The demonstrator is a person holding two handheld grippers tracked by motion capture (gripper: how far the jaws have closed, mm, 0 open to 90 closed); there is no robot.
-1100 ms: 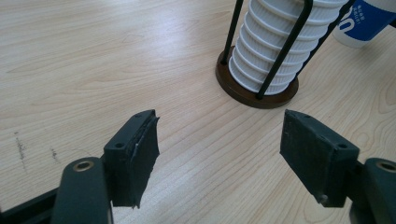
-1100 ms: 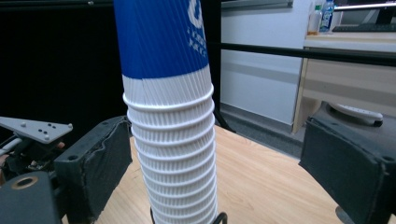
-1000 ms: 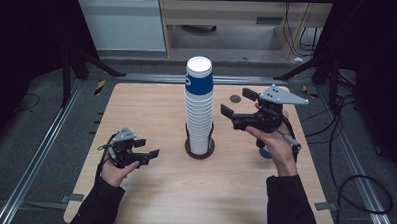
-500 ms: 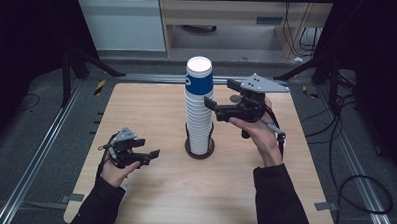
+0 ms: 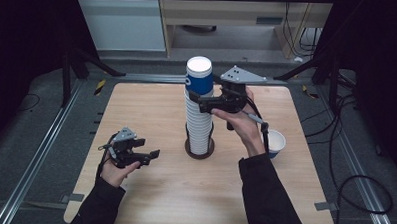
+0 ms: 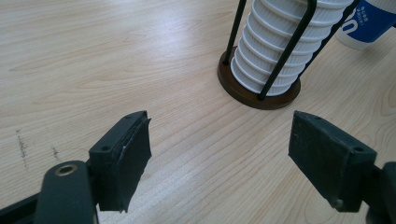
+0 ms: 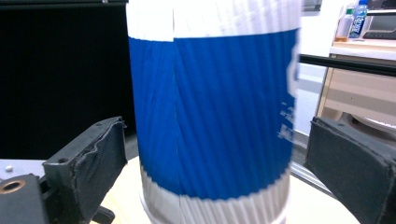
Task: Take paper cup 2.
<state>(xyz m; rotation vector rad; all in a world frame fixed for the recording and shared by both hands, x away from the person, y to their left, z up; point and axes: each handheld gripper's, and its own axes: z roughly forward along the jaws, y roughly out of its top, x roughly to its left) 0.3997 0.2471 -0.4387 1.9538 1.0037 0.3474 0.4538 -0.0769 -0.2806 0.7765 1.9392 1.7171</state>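
**Right gripper's jaws being held wide around the top cup**

The right gripper point(image 5: 203, 103) is being held level beside the cup stack point(image 5: 199, 119), its jaws spread to either side of the top cup point(image 7: 212, 107); gaps are being left between the pads and the blue wall, so nothing is being gripped. The left gripper point(image 5: 150, 157) is being kept low over the table point(image 5: 136, 105) near its left front edge, its jaws having just been opened further, with nothing but bare wood between them. Open room is being left across the left and front of the table. The stack is being kept upright in a wire holder point(image 6: 259, 91) on a round brown base at the table's middle. A single cup point(image 5: 275, 143), seemingly empty, is being left standing near the right edge, just beside the right forearm.
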